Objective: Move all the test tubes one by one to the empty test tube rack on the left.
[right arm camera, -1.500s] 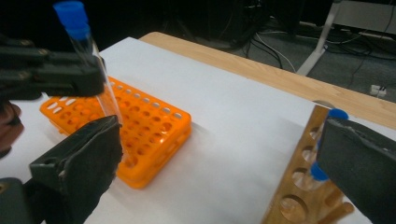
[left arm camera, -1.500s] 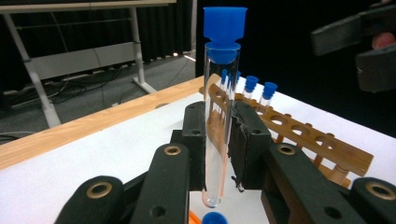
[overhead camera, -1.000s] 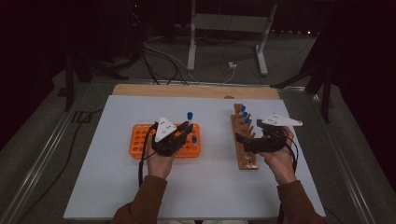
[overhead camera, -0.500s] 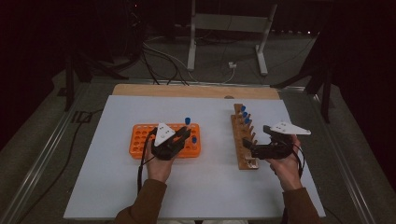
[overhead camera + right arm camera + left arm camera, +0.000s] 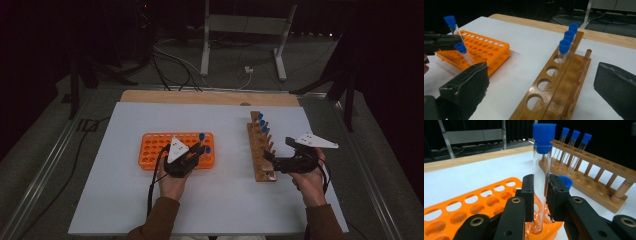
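L gripper is clamping its jaws on a clear test tube w/ a blue cap, gripping it roughly mid-glass; tube is standing upright, its bottom end sitting in a hole at the near-right corner of the orange rack. In the high view the L gripper is sitting over the rack's right end, on the white table. A 2nd blue-capped tube is leaning in the orange rack just beside the held one. R gripper is holding its jaws wide apart w/ nothing btwn the pads, hovering at the near end of the wooden rack. Three blue-capped tubes are standing in that rack's far holes; near holes are showing open. In the high view the R gripper is touching or just beside the wooden rack's near end; can't tell which.
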Available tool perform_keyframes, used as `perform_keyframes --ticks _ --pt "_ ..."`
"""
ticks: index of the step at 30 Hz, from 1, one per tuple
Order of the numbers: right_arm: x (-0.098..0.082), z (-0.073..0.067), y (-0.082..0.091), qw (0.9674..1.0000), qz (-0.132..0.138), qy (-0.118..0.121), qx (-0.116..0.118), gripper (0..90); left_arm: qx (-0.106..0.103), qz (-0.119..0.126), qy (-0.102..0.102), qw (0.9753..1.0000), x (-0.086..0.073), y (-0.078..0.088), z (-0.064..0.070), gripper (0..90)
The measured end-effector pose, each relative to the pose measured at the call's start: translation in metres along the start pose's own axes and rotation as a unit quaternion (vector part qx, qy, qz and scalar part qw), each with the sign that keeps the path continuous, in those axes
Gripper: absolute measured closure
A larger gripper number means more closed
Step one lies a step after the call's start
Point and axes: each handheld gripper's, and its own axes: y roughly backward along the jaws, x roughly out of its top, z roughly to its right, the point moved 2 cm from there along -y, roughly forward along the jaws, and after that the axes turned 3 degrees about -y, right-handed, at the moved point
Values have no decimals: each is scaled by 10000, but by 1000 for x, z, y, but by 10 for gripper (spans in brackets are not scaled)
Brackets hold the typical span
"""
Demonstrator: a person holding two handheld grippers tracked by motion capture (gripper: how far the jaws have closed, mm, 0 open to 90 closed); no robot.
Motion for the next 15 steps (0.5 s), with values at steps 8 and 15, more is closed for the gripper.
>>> perform_keyframes --ticks 8,15 --pt "-1 -1 -1 10000 -9 7 22 0 44 -190 -5 9998 -12 -3 0 781" --pt "-3 -1 -1 10000 -22 36 28 0 88 -452 -249 9986 -21 -6 2 784"
